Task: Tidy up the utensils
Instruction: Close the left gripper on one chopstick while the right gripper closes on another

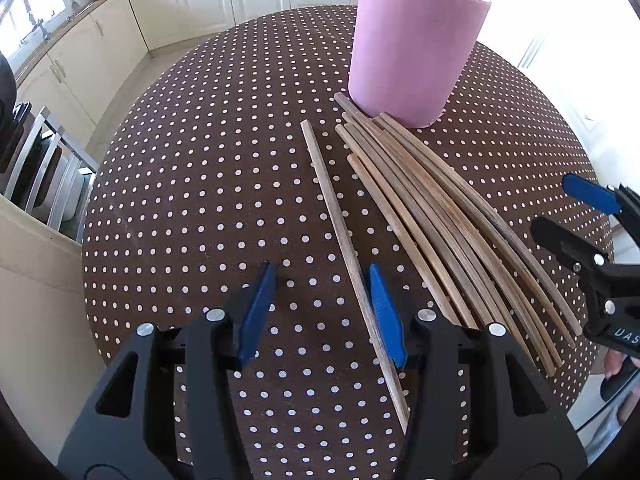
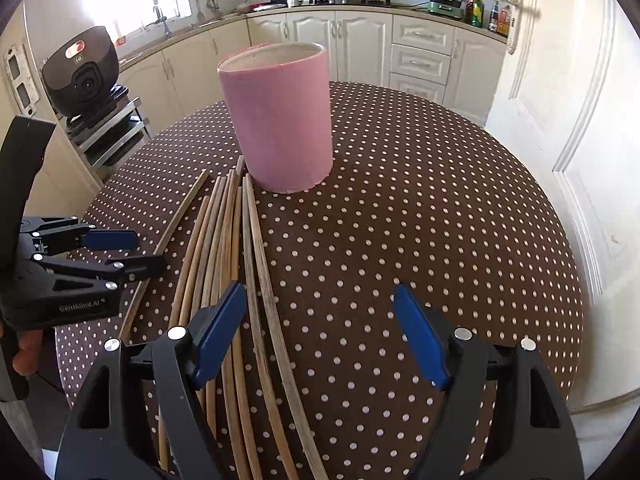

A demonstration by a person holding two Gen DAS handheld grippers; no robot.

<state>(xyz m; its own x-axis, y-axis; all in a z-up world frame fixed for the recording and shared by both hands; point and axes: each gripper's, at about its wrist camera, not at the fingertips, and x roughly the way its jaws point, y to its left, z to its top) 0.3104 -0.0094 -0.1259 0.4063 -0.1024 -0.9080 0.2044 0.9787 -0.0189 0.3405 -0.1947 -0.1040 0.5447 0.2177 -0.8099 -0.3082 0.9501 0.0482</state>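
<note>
A tall pink cylindrical holder (image 1: pixel 408 44) stands upright on the round table; it also shows in the right wrist view (image 2: pixel 280 120). Several wooden chopsticks (image 1: pixel 448 216) lie bundled in front of it, also in the right wrist view (image 2: pixel 228 264). One single chopstick (image 1: pixel 344 240) lies apart to the left of the bundle. My left gripper (image 1: pixel 322 276) is open, low over the table, with the single chopstick beside its right finger. My right gripper (image 2: pixel 320 300) is open and empty, its left finger over the bundle. It shows in the left wrist view (image 1: pixel 576 208) too.
The table (image 2: pixel 440 220) has a brown cloth with white dots. A metal rack (image 1: pixel 44 168) stands off the table's left. White kitchen cabinets (image 2: pixel 360 44) run behind. A white door (image 2: pixel 560 120) is at the right.
</note>
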